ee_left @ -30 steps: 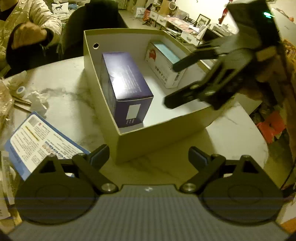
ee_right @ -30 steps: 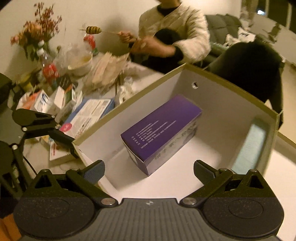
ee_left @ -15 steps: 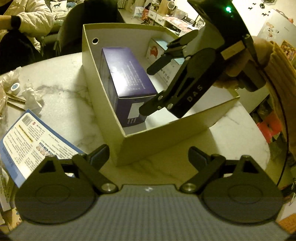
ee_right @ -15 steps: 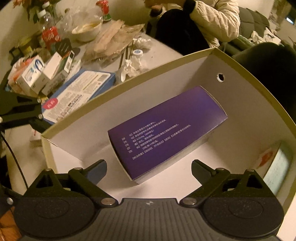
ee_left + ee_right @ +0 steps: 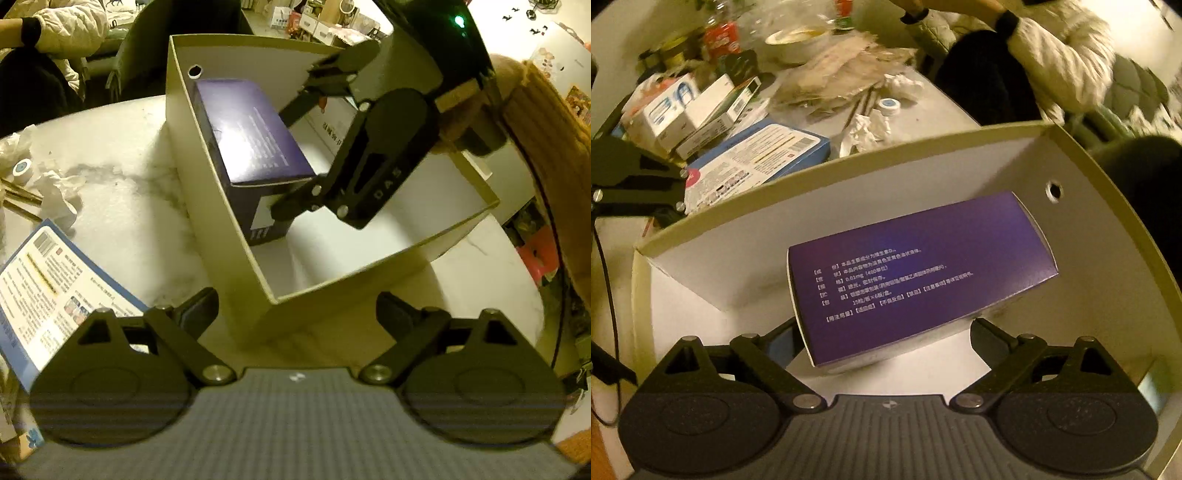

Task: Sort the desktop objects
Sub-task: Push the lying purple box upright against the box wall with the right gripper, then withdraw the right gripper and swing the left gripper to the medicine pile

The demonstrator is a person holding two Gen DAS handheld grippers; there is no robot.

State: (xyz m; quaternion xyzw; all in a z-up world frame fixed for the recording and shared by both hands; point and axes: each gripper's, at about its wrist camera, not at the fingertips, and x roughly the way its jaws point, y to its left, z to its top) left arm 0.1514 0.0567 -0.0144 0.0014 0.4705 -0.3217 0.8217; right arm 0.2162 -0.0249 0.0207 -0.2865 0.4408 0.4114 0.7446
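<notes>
Left wrist view: an open cardboard box (image 5: 221, 221) stands on the marble desk (image 5: 122, 206) at the centre of the frame. A purple box (image 5: 255, 144) lies inside it along the left wall. The right gripper (image 5: 291, 158) reaches into the cardboard box from the upper right, one finger past each end of the purple box; whether the pads touch it cannot be told. The left gripper (image 5: 295, 308) hovers at the lower edge, jaws wide and empty, just outside the near corner of the cardboard box. A blue-edged leaflet box (image 5: 48, 295) lies at the lower left; crumpled tissue (image 5: 55, 192) sits at the left edge.

Right wrist view: the purple box (image 5: 919, 269) fills the centre, between the wide-spread fingers of the right gripper (image 5: 886, 332). The left gripper (image 5: 635, 184) shows at the left edge. Small cartons (image 5: 694, 110) and wrappers crowd the upper left of the desk (image 5: 942, 107). A person in a white quilted sleeve (image 5: 1063, 55) sits at the upper right.
</notes>
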